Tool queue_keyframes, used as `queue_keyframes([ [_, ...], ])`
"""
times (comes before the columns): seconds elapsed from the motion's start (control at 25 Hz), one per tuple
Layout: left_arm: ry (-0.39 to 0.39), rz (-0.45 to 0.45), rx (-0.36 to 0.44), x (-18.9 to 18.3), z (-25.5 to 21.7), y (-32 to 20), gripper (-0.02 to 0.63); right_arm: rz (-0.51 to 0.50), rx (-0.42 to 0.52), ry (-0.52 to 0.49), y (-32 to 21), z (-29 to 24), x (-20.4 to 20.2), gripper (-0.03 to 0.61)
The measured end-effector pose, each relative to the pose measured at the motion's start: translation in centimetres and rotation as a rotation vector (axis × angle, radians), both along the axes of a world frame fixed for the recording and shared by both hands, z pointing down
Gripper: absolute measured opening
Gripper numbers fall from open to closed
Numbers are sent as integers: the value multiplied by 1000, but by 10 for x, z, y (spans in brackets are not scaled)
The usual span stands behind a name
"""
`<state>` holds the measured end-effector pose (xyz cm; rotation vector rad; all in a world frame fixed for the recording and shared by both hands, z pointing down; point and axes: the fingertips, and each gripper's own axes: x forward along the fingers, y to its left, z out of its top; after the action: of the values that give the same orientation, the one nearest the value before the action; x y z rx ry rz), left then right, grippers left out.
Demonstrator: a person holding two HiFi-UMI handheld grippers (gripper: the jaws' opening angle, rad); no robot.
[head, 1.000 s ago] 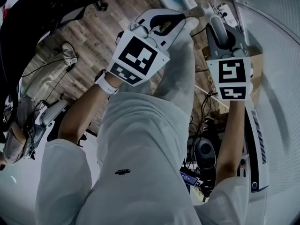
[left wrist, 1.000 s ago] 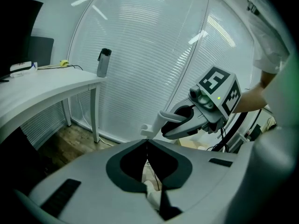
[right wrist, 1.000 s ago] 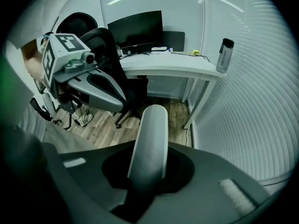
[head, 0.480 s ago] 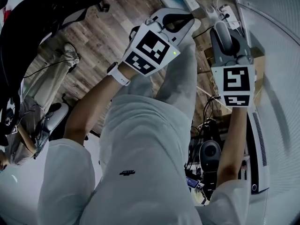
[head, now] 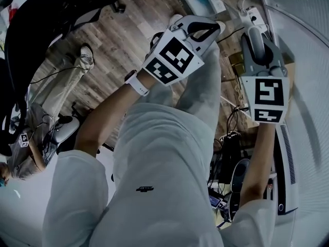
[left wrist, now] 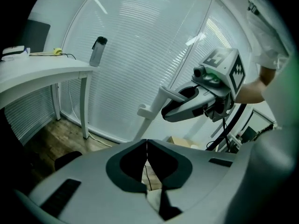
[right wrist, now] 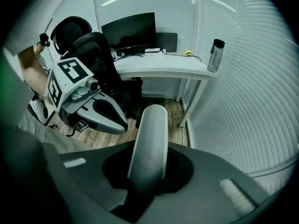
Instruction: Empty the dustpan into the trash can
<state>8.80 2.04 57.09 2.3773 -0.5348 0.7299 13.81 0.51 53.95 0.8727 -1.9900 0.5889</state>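
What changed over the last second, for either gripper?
The left gripper shifted slightly rightward in the head view, with its jaws shut and empty throughout. The right gripper barely moved and stays shut on the white handle. Nothing was grabbed or released.

blinds (right wrist: 247, 101) closed off the right; a chair (right wrist: 88, 50) and the worktop (right wrist: 159, 66) stood ahead, open floor (right wrist: 175, 115) between them.
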Motion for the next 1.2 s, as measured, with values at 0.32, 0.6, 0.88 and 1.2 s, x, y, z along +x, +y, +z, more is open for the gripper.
queue_keyframes([
  [0.32,5,-4,-14,-7,-14,5,8,60,17,9,-6,-23,11,48],
  [0.6,20,-12,13,-14,-38,-9,8,125,28,11,-12,-45,14,47],
  [0.88,30,-51,17,-25,-63,-17,8,202,34,16,-13,-66,15,46],
  [1.2,40,-86,13,-46,-91,-23,8,276,24,43,-12,-94,18,44],
])
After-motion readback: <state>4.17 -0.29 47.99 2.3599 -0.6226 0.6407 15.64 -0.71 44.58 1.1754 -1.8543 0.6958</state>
